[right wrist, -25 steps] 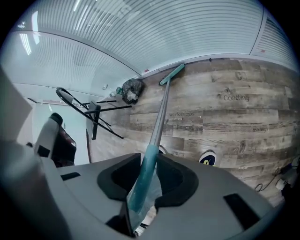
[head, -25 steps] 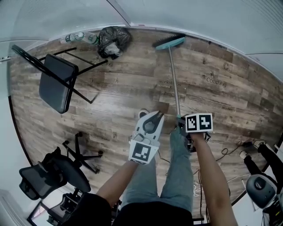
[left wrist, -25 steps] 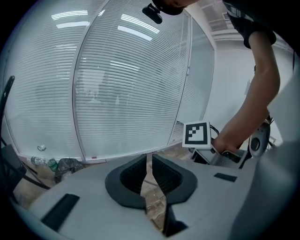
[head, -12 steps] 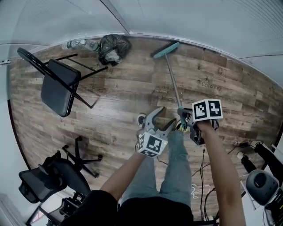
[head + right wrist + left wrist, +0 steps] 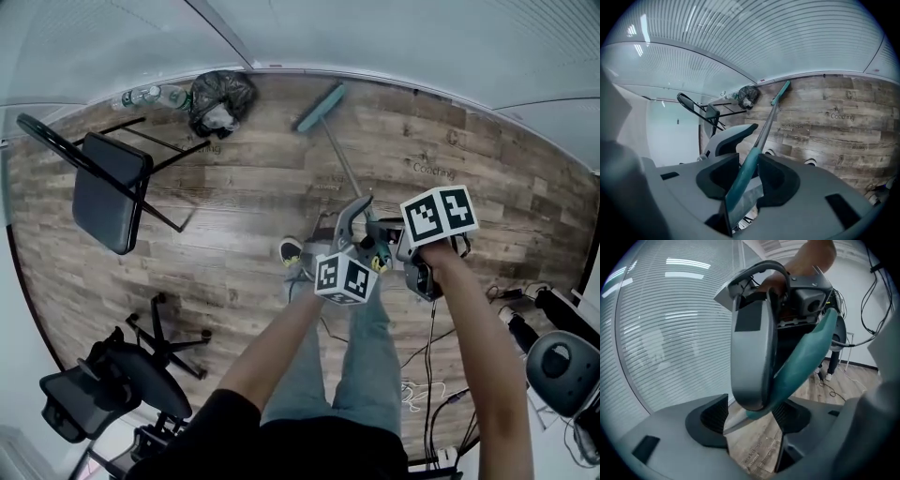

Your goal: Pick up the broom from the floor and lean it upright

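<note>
Far off to the left of your left gripper (image 5: pixel 354 223), a black folding chair (image 5: pixel 111 187) stands on the wood floor (image 5: pixel 487 141). Ahead of the gripper and to its left lie a dark bag (image 5: pixel 217 96) and clear bottles (image 5: pixel 142 96). Cables (image 5: pixel 432 323) trail behind it.

- A broom (image 5: pixel 323 122) has its head down on the floor (image 5: pixel 487 187) close to the far wall (image 5: pixel 375 37). Its handle slants back toward the person's legs (image 5: pixel 370 375) in the middle.
- A bag (image 5: pixel 217 98) sits left of the broom head, by the same wall.
- Bottles (image 5: pixel 142 96) lie just left of the bag.
- A folding chair (image 5: pixel 108 187) stands well to the left, nearer than the bag.
- An office chair (image 5: pixel 103 389) is at the near left.
- Cables (image 5: pixel 436 328) trail over the floor at the near right.
</note>
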`<state>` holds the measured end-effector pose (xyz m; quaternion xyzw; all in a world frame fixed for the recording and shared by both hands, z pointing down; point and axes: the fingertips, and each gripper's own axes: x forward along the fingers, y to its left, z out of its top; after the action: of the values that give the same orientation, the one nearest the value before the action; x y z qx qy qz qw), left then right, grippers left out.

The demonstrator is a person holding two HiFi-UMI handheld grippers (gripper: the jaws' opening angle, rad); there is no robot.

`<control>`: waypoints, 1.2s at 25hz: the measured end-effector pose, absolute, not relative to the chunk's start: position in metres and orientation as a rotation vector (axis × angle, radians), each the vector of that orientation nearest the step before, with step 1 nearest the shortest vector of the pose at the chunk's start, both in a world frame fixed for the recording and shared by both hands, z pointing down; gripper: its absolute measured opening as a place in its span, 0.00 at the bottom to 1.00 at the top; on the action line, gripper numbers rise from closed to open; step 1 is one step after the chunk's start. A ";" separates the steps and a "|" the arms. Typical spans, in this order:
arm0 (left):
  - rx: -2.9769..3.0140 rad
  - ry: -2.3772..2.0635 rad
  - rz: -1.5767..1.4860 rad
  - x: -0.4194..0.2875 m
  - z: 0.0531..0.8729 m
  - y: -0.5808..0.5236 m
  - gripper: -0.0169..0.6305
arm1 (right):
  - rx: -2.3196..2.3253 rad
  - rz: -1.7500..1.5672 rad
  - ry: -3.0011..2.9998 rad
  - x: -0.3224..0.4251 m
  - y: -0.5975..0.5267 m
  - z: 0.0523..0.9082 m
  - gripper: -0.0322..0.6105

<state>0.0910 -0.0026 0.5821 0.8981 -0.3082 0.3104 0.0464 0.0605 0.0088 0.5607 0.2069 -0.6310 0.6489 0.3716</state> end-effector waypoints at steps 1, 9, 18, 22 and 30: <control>2.759 -0.938 0.950 0.094 0.580 -0.004 0.48 | 0.520 1.666 -1.626 0.060 0.009 0.558 0.26; 2.793 -0.942 0.921 0.086 0.573 -0.010 0.27 | 0.499 1.700 -1.716 0.049 0.000 0.542 0.28; 2.703 -1.050 0.828 0.059 0.558 -0.033 0.26 | 0.573 1.417 -2.143 0.049 -0.037 0.477 0.32; 2.661 -1.104 0.750 0.044 0.544 -0.055 0.25 | 0.724 1.128 -2.486 0.051 -0.047 0.434 0.32; 2.631 -1.154 0.669 0.018 0.529 -0.084 0.23 | 0.792 0.623 -2.721 0.020 -0.042 0.409 0.32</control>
<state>0.0175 -0.0837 0.5286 0.8879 -0.3892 0.2257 0.0956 0.0202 -0.0420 0.4086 0.2710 -0.9310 0.2133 0.1199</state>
